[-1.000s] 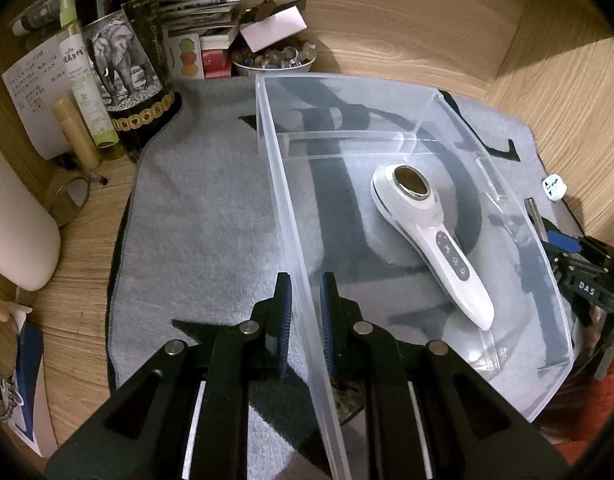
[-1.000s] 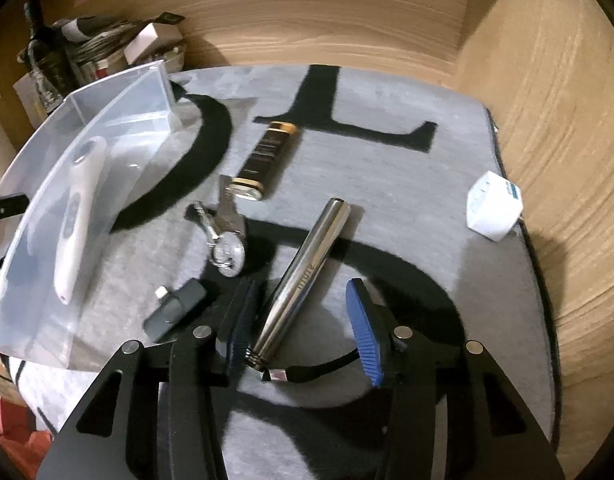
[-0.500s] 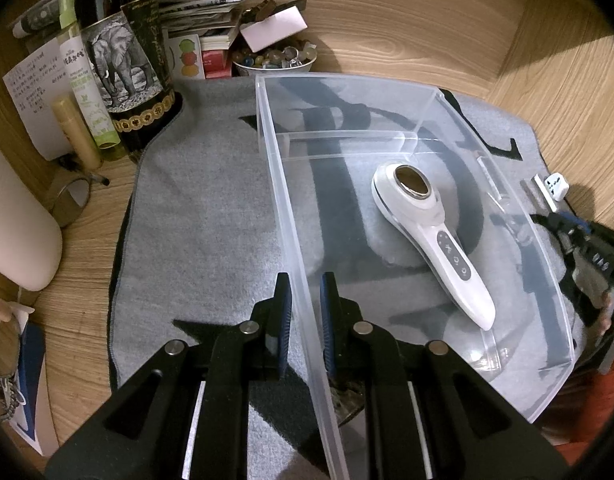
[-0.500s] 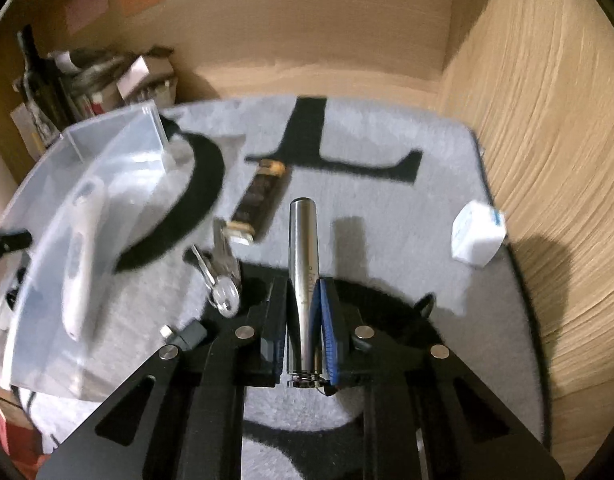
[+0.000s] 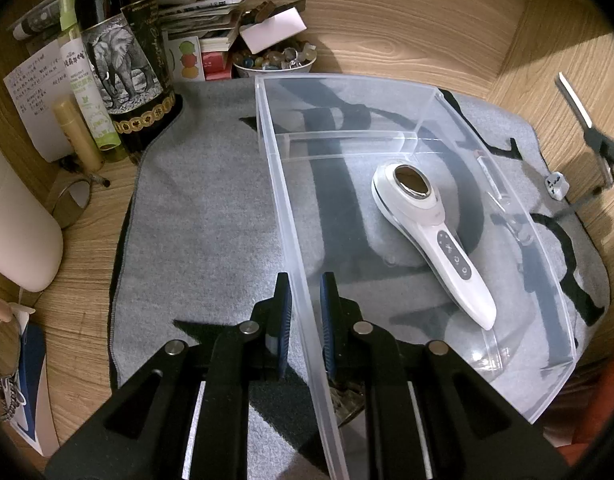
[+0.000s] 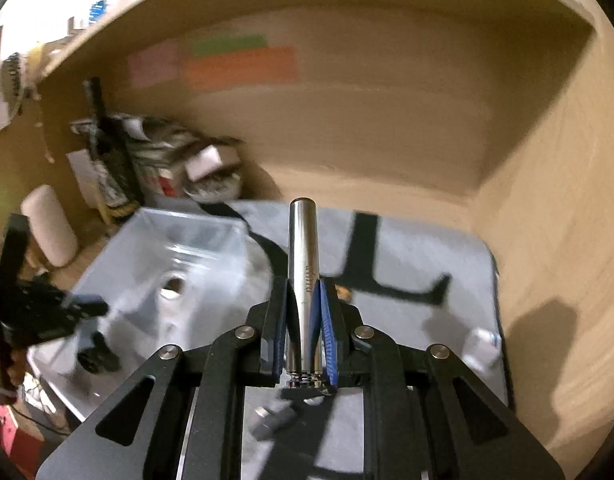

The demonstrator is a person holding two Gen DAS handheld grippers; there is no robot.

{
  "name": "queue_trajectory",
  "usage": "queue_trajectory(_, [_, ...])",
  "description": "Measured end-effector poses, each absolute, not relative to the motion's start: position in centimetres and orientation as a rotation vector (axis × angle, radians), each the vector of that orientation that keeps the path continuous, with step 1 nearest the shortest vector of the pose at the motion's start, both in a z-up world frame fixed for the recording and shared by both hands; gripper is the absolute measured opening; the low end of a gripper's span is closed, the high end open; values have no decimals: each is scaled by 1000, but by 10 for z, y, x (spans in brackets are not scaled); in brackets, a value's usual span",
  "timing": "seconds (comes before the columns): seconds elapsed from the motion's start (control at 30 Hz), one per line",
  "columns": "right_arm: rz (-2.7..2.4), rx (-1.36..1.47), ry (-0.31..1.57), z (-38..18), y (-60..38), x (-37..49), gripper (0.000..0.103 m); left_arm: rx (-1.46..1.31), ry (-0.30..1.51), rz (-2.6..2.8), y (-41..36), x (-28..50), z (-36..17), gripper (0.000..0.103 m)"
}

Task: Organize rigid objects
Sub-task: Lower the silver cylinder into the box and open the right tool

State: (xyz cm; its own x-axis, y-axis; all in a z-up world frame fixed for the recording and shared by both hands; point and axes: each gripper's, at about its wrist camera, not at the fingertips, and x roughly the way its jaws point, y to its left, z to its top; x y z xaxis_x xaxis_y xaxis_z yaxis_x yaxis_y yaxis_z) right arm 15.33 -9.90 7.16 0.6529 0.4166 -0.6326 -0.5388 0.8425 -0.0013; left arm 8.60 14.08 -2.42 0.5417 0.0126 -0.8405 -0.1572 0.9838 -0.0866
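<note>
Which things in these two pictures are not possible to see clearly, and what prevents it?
- Right wrist view: the clear plastic bin and what lies in it are smeared by motion blur.
- Right wrist view: the small dark object on the grey mat is blurred and partly behind the right gripper, shut on the metal cylinder.
- Left wrist view: the bin's near corner is cut off by the picture's lower edge.

Mat (image 5: pixel 211 216): grey, large black letter shapes. Bin (image 5: pixel 291 216): clear, colourless plastic. Handheld device (image 5: pixel 431 236) inside bin: white, dark grey button strip, bronze-toned oval head. Metal cylinder (image 6: pixel 304 264): polished silver. Gripper pads (image 6: pixel 326 332): blue, on black frames. Bottle (image 5: pixel 123 56): dark glass, grey elephant label, gold coin band. Sticky notes on wooden wall: pink, green (image 6: pixel 227 45), orange.
</note>
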Motion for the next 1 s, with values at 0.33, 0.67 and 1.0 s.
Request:
queue_trajectory(0.33, [714, -231, 585, 93, -36, 134, 14, -147, 995, 104, 139, 87, -24, 14])
queue_trajectory(0.67, [818, -351, 677, 60, 25, 128, 14, -156, 991, 98, 138, 85, -24, 14])
queue_trajectory(1.0, [851, -478, 838, 15, 48, 128, 14, -173, 987, 86, 141, 83, -22, 14])
